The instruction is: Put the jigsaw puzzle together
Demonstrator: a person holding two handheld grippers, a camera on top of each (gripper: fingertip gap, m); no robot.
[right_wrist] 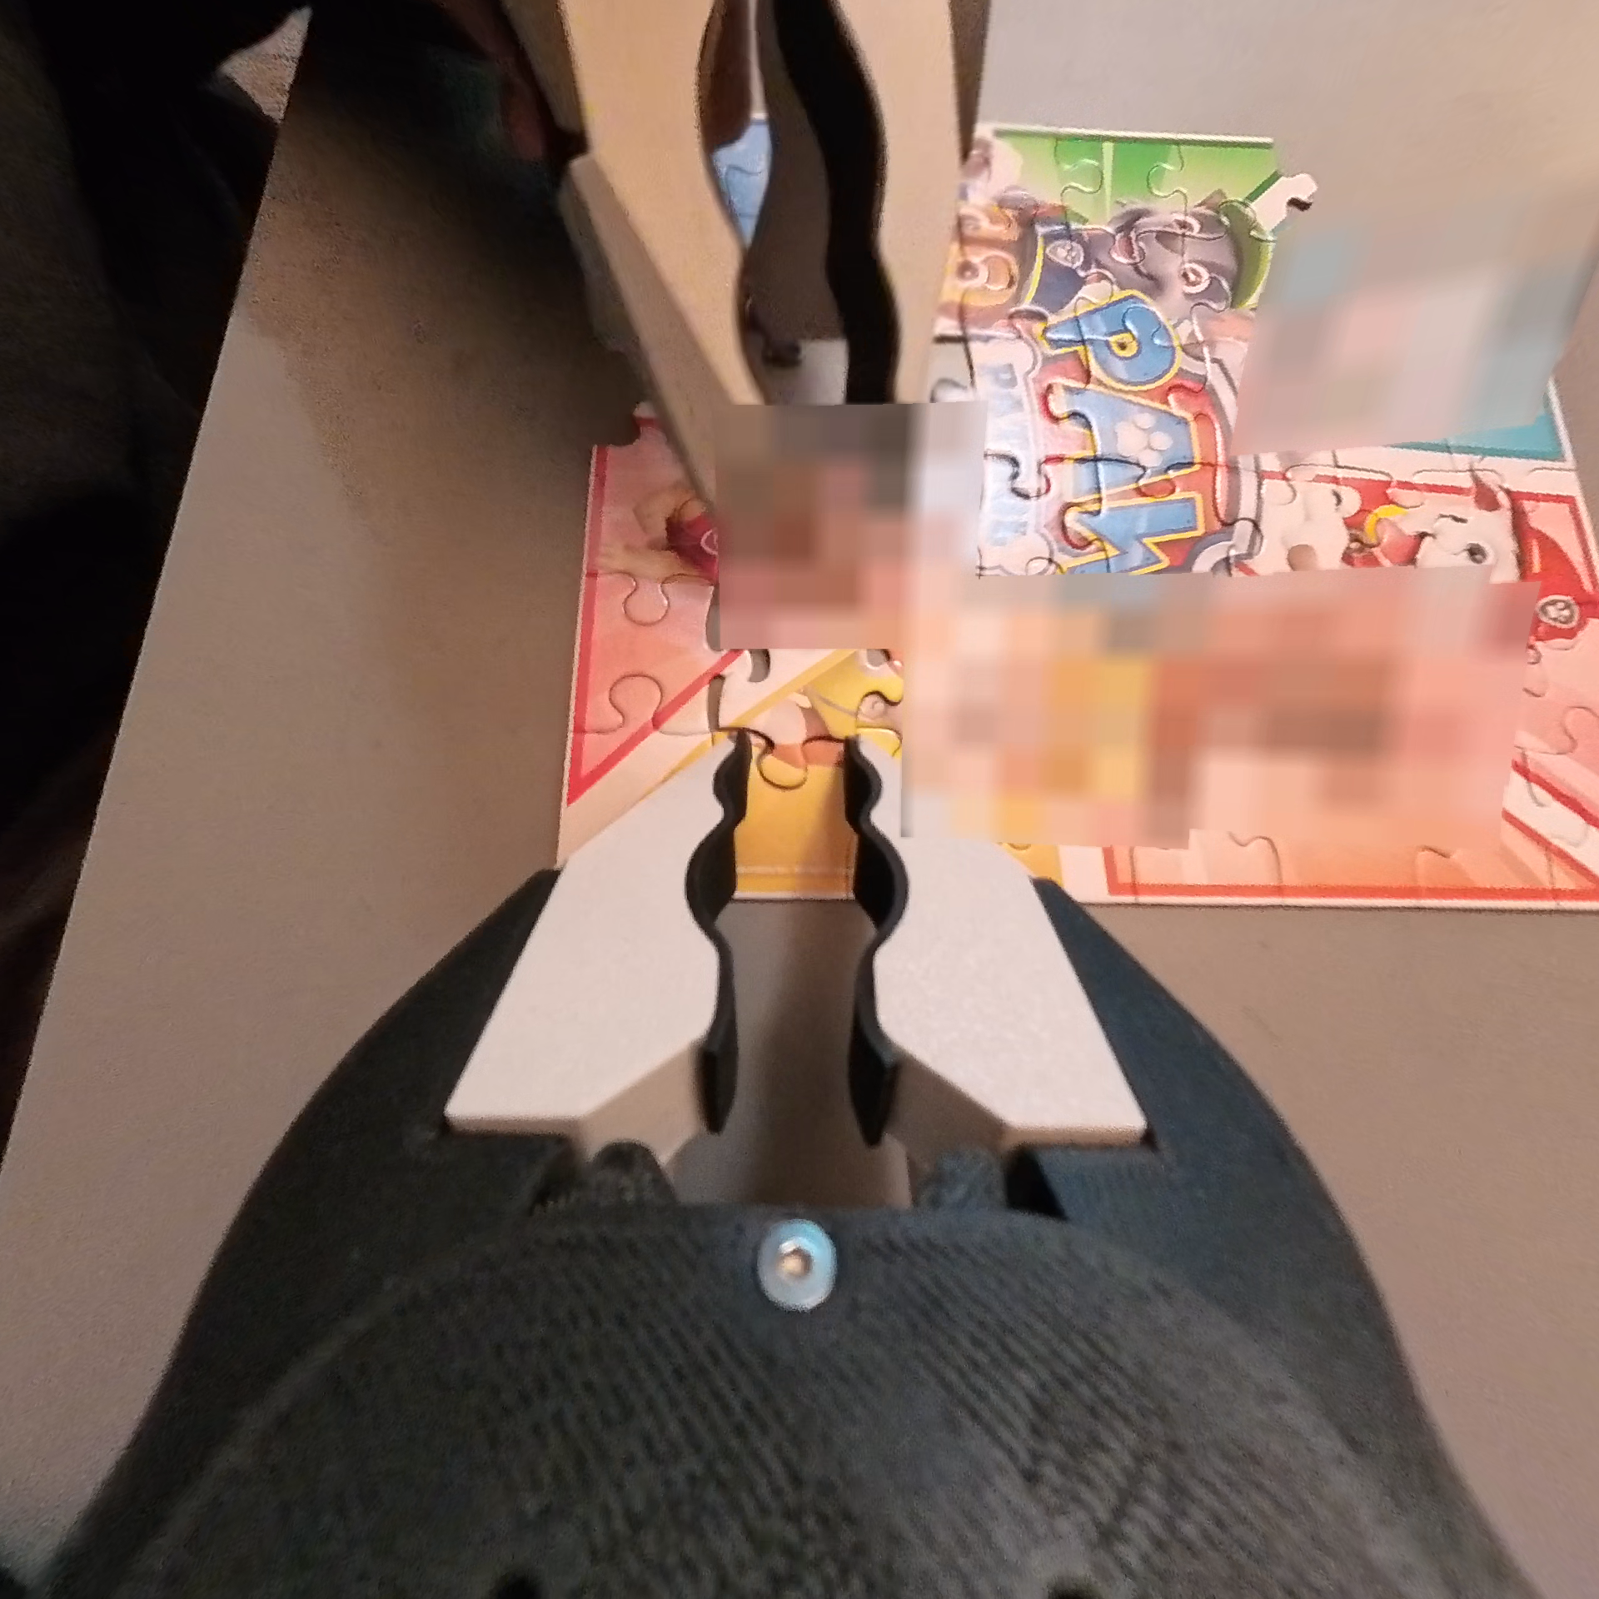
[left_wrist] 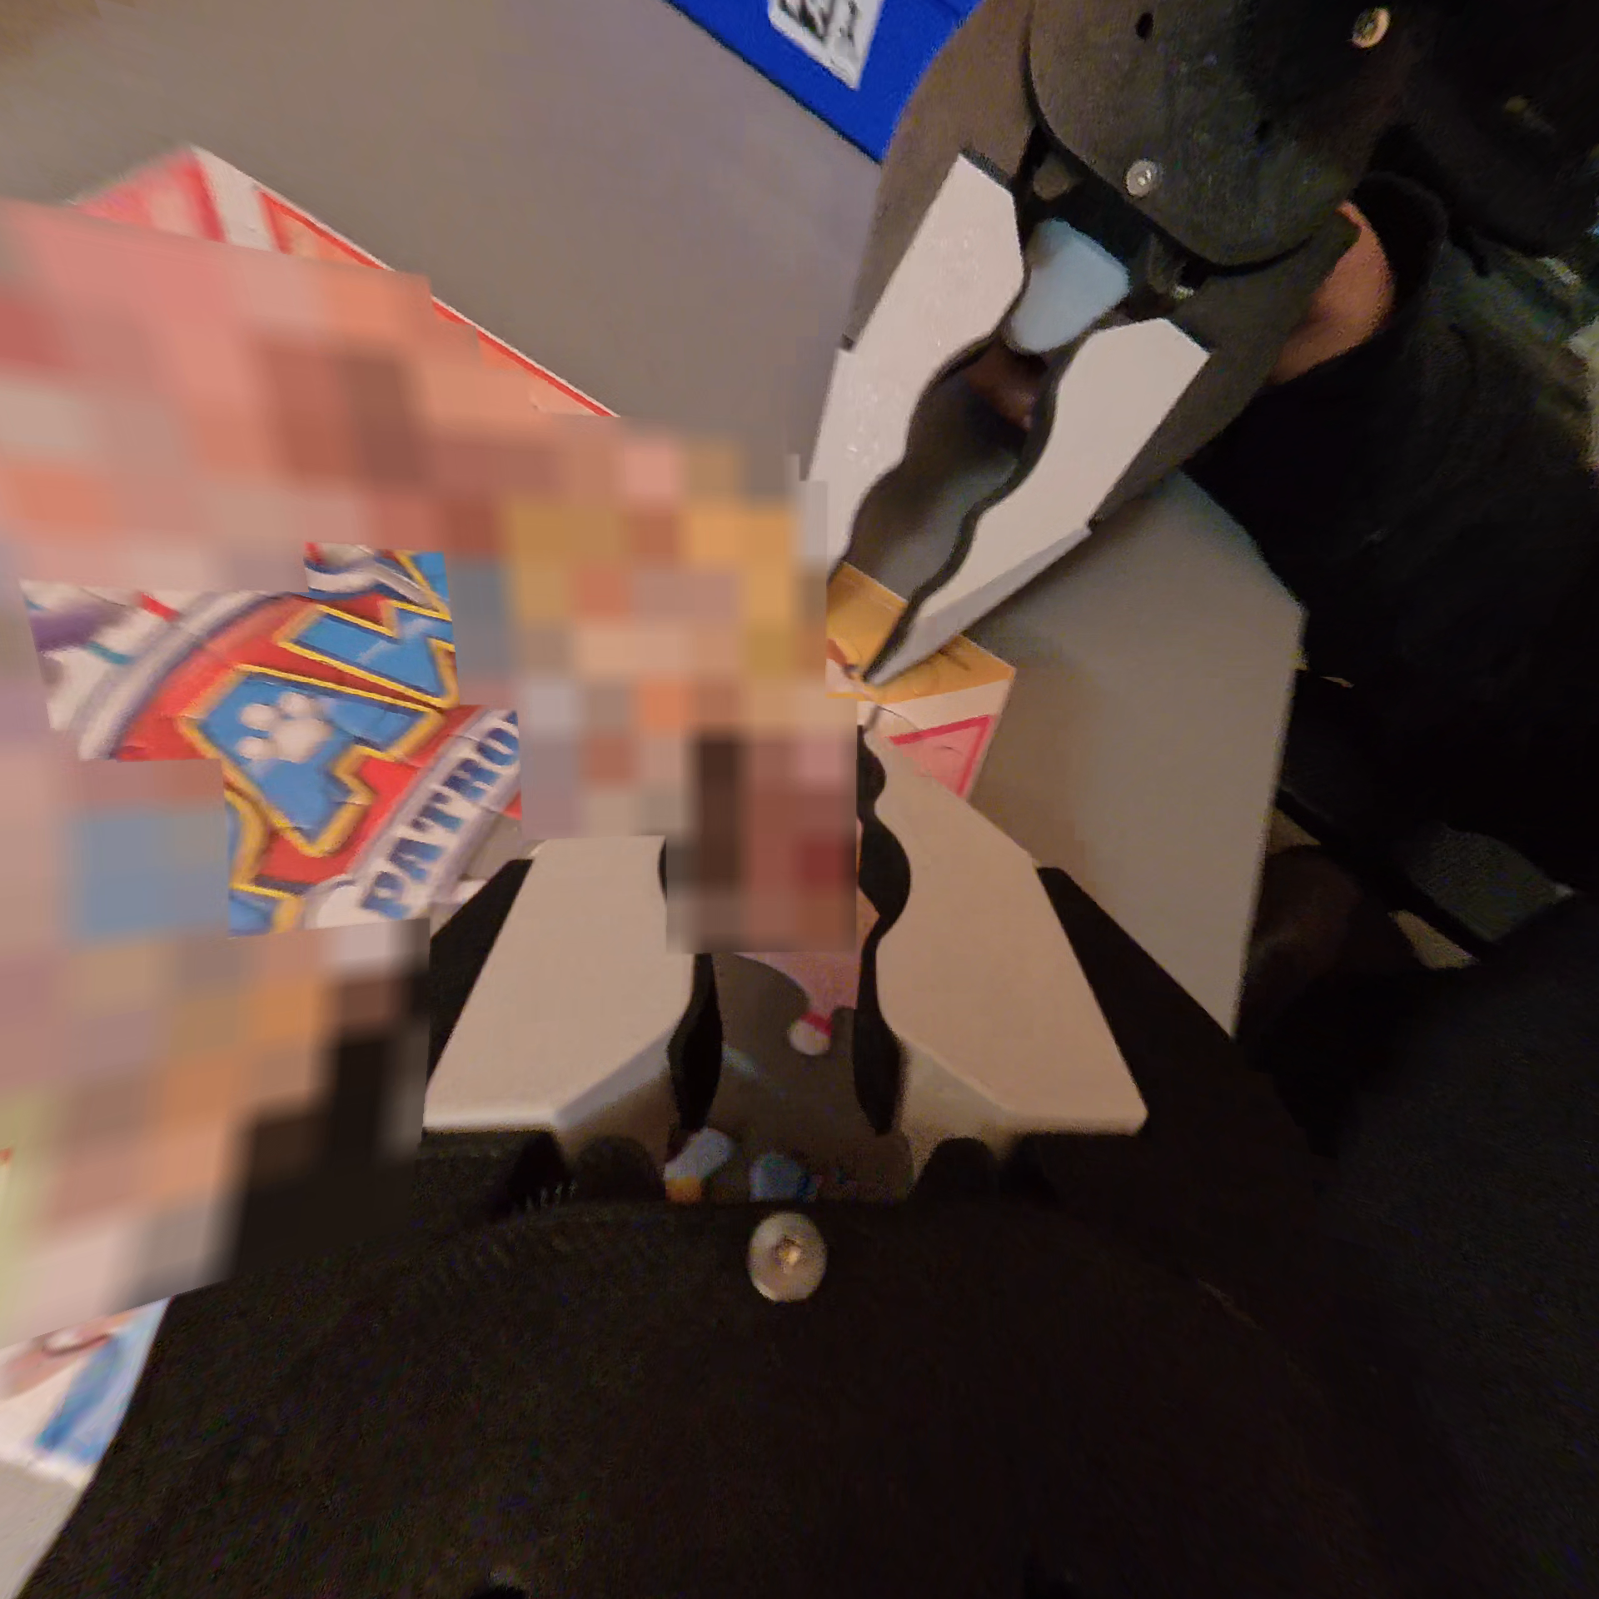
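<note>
Broadest of all, a grey table [right_wrist: 346, 606], bare apart from a cartoon jigsaw puzzle [right_wrist: 1125, 484] lying flat on it. Beyond the puzzle's far side, a corner of a blue box [left_wrist: 779, 52]. Puzzle largely interlocked: near edge and left edge straight and closed, middle rows joined, though much of the picture veiled by mosaic patches. Far edge ragged, with a lone tab [right_wrist: 1289, 186] jutting past the puzzle's far right corner, so some places there apparently unfilled. Over the puzzle's left part, the left gripper [left_wrist: 753, 813], fingers standing apart, tips lost under a mosaic patch; impossible to tell whether anything pinched there. At the puzzle's near left corner, the right gripper [right_wrist: 800, 753], jaws parted and gripping nothing, tips down at the surface on either side of a yellow piece [right_wrist: 796, 831] seated among its neighbours. Beside the puzzle's left edge, a dark sleeve [left_wrist: 1428, 519] behind that right gripper.
</note>
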